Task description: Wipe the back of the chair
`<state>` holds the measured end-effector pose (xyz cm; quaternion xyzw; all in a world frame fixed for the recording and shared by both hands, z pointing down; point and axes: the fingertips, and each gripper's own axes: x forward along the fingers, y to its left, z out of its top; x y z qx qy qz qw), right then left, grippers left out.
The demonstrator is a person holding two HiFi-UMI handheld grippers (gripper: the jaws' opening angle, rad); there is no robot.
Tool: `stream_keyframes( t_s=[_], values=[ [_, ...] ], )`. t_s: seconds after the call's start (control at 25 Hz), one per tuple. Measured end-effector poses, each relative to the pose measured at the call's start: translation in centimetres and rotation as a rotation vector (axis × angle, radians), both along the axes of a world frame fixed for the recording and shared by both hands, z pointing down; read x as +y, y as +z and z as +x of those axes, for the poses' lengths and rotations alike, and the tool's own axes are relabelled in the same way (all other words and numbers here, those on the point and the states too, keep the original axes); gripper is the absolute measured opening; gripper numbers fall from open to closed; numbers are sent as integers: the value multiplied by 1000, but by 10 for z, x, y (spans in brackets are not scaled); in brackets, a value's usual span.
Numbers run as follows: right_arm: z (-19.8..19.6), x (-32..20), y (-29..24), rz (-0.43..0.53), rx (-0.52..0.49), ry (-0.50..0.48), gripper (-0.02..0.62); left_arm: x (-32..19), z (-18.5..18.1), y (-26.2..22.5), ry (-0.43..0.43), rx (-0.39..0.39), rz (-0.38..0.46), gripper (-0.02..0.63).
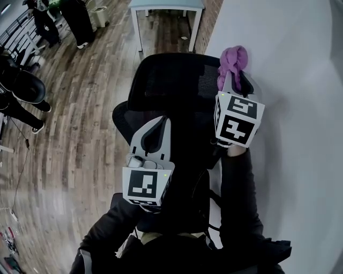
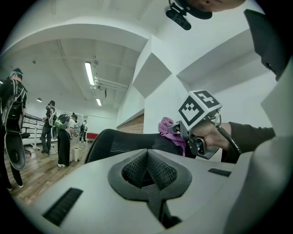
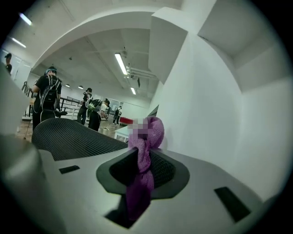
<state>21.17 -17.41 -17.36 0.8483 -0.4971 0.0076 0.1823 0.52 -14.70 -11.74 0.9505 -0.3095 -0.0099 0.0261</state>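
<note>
A black mesh office chair stands below me, the top of its back (image 1: 177, 80) close to the white wall. My right gripper (image 1: 235, 76) is shut on a purple cloth (image 1: 233, 60), held at the right end of the back's top edge. In the right gripper view the cloth (image 3: 145, 137) bunches out between the jaws, with the chair back (image 3: 68, 139) to its left. My left gripper (image 1: 163, 123) hovers over the chair's middle, shut with nothing in it. The left gripper view shows the chair back (image 2: 123, 144) ahead and the cloth (image 2: 168, 129) in the right gripper (image 2: 183, 132).
A white wall (image 1: 289, 80) runs along the right, tight against the chair. A white table (image 1: 166, 5) stands beyond the chair. Several people (image 1: 75, 21) stand at the far left on the wood floor (image 1: 80, 134). Another dark chair (image 1: 24, 88) sits at the left edge.
</note>
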Motion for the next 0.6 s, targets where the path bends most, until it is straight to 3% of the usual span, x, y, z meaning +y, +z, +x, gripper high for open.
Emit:
stream_keyframes(
  t_s=[0.16,0.6],
  values=[
    [-7,-11,0,-50,36,-5,71,-6,-18,-3,-35,10,-5,9],
    [-27,-43,9,-80,4,-85,67,-20,-46,-7,-94,12,-28,9]
  ],
)
